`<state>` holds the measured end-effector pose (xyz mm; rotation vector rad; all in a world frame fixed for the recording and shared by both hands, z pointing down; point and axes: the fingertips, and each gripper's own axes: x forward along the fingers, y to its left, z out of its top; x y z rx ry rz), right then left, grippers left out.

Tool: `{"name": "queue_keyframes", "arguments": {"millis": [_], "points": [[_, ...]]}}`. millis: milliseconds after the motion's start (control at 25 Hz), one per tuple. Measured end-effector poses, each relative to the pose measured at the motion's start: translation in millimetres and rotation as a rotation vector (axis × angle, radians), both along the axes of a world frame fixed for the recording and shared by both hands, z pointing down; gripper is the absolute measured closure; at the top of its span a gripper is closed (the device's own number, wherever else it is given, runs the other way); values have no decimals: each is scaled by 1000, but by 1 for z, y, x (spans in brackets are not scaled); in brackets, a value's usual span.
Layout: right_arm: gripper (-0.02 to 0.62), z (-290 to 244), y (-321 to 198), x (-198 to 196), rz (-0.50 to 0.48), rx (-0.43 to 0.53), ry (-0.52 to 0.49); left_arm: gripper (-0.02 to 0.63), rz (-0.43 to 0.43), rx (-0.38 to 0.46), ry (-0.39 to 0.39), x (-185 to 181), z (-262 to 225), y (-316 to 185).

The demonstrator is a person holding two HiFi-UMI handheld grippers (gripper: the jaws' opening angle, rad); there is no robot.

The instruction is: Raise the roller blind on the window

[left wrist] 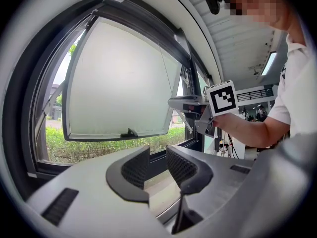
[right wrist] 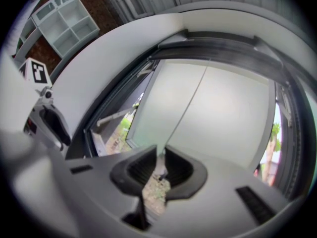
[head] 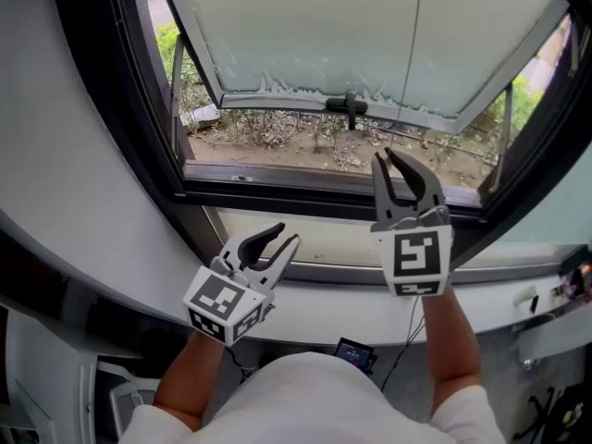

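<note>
Hanging straight down before the window (head: pixel 305 198), the blind cord (right wrist: pixel 184 103) drops between the parted, unclamped jaws of the right gripper (right wrist: pixel 158 155); the left gripper (left wrist: pixel 157 155), also parted and empty, sits farther from the cord

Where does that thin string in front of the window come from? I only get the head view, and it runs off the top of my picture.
Observer: In the right gripper view the cord hangs from the dark top of the window frame, roughly mid-width.
Operator: Is the right-hand tool squeezing it?
Observer: In that view the cord drops into the gap of the right tool. The jaws stand apart, wider than the cord, so it looks unpinched.
Operator: Anything else in the room that I'm missing?
Observer: A white shelf unit with open compartments sits at that view's upper left, beyond the wall beside the window.
</note>
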<state>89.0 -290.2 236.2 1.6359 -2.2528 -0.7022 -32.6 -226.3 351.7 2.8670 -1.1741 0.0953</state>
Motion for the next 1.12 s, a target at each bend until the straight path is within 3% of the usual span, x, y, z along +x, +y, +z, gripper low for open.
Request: {"name": "queue_keyframes", "arguments": {"millis": [1120], "points": [[534, -27, 7, -5, -1, 55, 2, 485, 17, -18, 13, 3, 4, 3]]}}
